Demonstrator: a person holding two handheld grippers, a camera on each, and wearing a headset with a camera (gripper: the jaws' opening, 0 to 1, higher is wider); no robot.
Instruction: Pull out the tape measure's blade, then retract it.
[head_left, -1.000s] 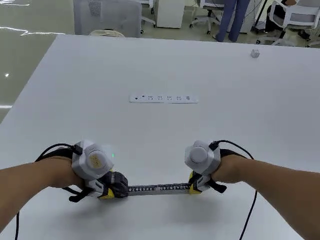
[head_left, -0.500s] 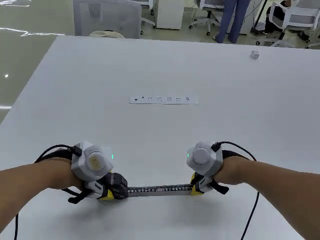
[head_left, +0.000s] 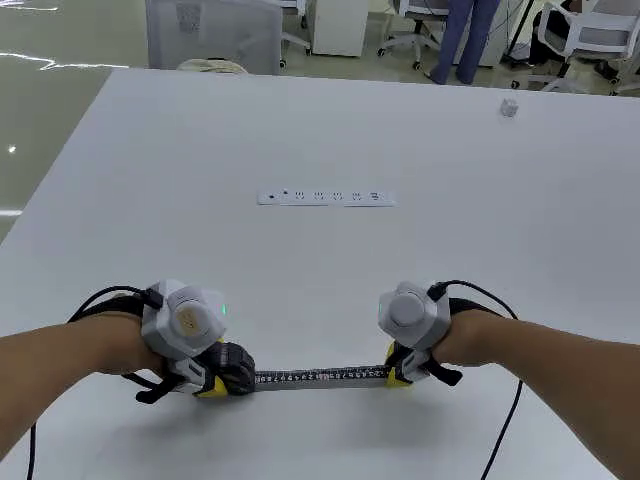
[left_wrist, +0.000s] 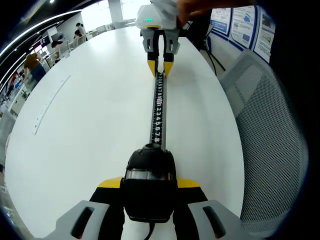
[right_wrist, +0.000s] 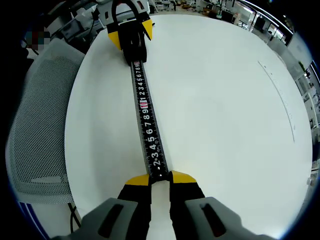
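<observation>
Tape measure (head_left: 232, 367) sitting on bench (head_left: 330, 120), case clamped by left hand-held gripper (left_wrist: 150, 187); right hand-held gripper (right_wrist: 160, 176) pinching blade (right_wrist: 145, 115) tip shut. Pull-out seemingly underway, blade partly out. Next needing steady outward draw, then controlled retraction.

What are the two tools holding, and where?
The left tool grips the tape measure by its case; the right tool pinches the blade at its end.

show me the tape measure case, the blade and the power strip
tape measure case (left_wrist: 150, 182): left gripper view, middle of its black body.
blade (right_wrist: 146, 120): right gripper view, midway along the numbered strip.
power strip (head_left: 326, 198): head view, centre of its white top.
</observation>
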